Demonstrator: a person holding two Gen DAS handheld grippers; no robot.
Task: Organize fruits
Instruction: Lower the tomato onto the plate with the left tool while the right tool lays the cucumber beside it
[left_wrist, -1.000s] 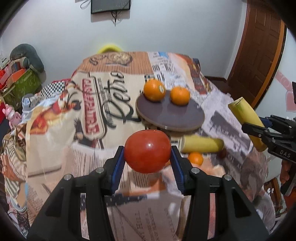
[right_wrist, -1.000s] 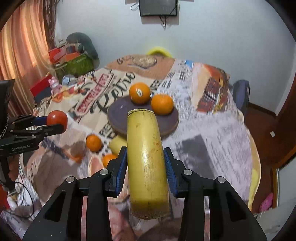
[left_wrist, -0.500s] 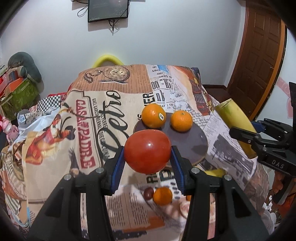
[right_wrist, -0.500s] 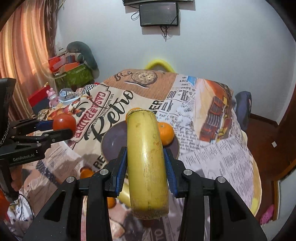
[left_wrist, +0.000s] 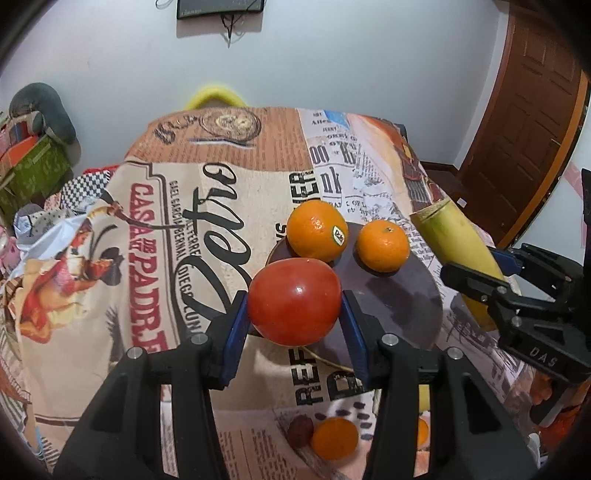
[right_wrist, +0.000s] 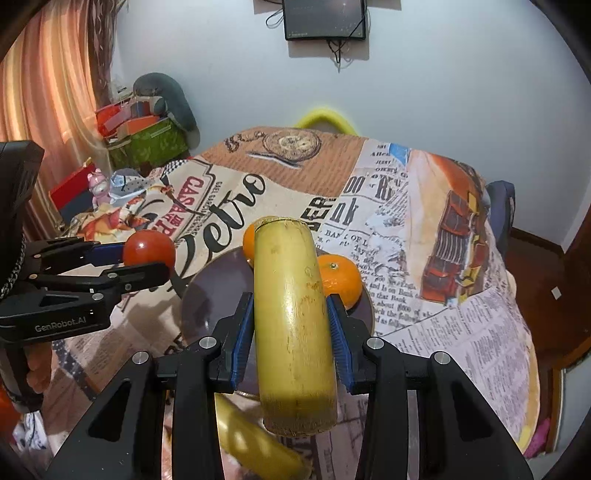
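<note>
Above the plate (left_wrist: 406, 295), both grippers tilt downward, left fingers (left_wrist: 236, 325) clamping a tomato (left_wrist: 294, 301), right fingers (right_wrist: 242, 332) a banana piece (right_wrist: 293, 325).

The pictures show one red tomato (left_wrist: 294, 301). Two oranges sit on the single round plate (left_wrist: 406, 291): a larger stickered orange (left_wrist: 316, 229) and a smaller orange (left_wrist: 383, 245). Two more small oranges lie at the counter's (left_wrist: 166, 229) near edge, one (left_wrist: 333, 438) beside one small dark fruit (left_wrist: 300, 431), the other (left_wrist: 423, 430) mostly hidden. Bananas number two: one cut banana (right_wrist: 294, 325) and another banana (right_wrist: 255, 443) below it.
</note>
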